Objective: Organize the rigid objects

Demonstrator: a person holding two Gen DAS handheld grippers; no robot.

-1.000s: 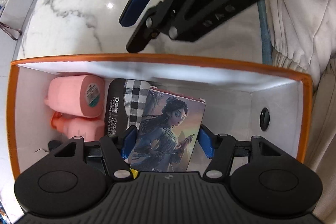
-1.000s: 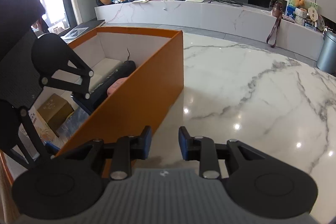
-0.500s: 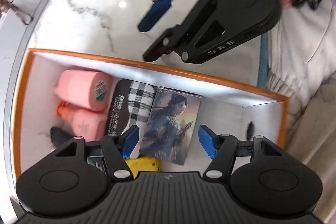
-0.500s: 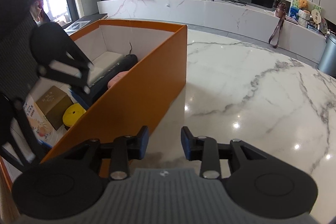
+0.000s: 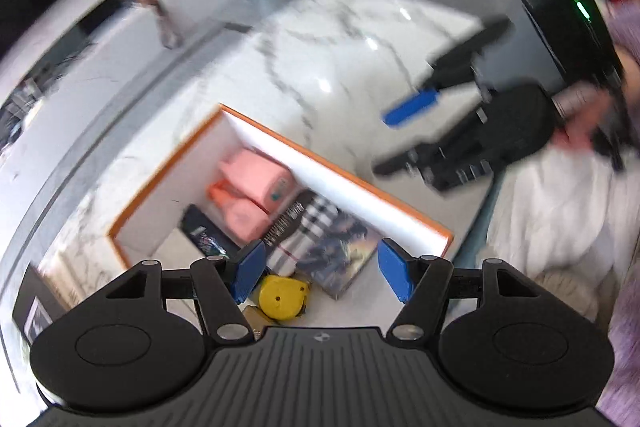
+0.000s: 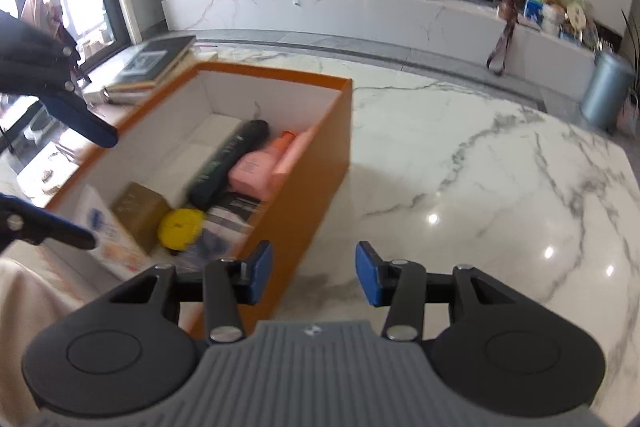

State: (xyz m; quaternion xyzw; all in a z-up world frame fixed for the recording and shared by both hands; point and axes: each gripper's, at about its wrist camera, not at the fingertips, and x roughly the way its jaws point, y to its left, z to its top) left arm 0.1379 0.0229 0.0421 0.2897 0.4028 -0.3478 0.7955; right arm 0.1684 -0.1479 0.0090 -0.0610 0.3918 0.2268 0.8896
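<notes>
Both claws higher above box (image 6: 312, 163)

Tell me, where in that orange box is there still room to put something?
The box has bare floor at its far end, beyond the black tube and pink bottles. The near end is crowded: yellow disc, brown carton, picture card.

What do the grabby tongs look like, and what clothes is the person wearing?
Both tongs are black plastic. The left tongs and right tongs each have two bright blue pads at the tips, silver screws, two round black discs behind and a ridged body between the discs, black on the left, grey on the right. The other tongs' handle shows a green light. The person's sleeve looks purple.
</notes>
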